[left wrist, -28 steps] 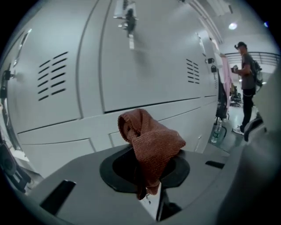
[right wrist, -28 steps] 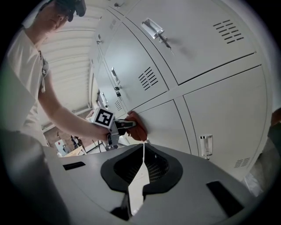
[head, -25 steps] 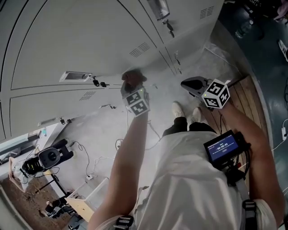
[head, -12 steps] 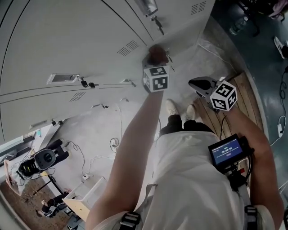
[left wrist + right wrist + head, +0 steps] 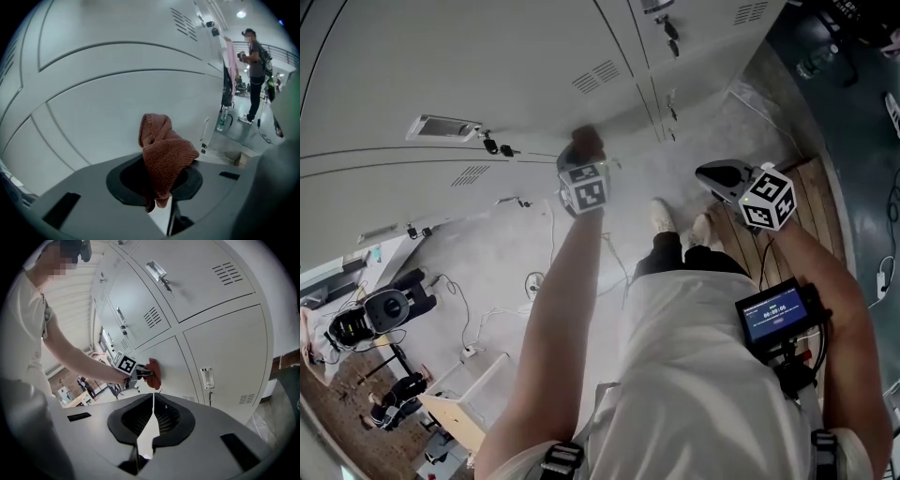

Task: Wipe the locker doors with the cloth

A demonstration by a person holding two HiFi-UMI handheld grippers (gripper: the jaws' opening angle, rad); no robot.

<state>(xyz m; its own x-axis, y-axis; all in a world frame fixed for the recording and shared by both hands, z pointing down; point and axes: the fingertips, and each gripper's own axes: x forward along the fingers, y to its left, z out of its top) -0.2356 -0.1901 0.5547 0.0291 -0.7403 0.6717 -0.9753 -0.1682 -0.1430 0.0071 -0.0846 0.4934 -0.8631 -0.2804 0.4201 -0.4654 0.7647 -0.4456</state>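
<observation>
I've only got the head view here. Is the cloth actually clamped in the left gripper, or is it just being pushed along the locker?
Observer: Clamped. The left gripper view shows the left gripper shut on a bunched reddish-brown cloth.
Operator: And the right one?
Observer: In its own view, the right gripper has its jaws together with nothing between them.
Operator: Is the cloth on a door?
Observer: From the right gripper view it looks pressed against a lower locker door, left of the neighbouring door's handle.
</observation>
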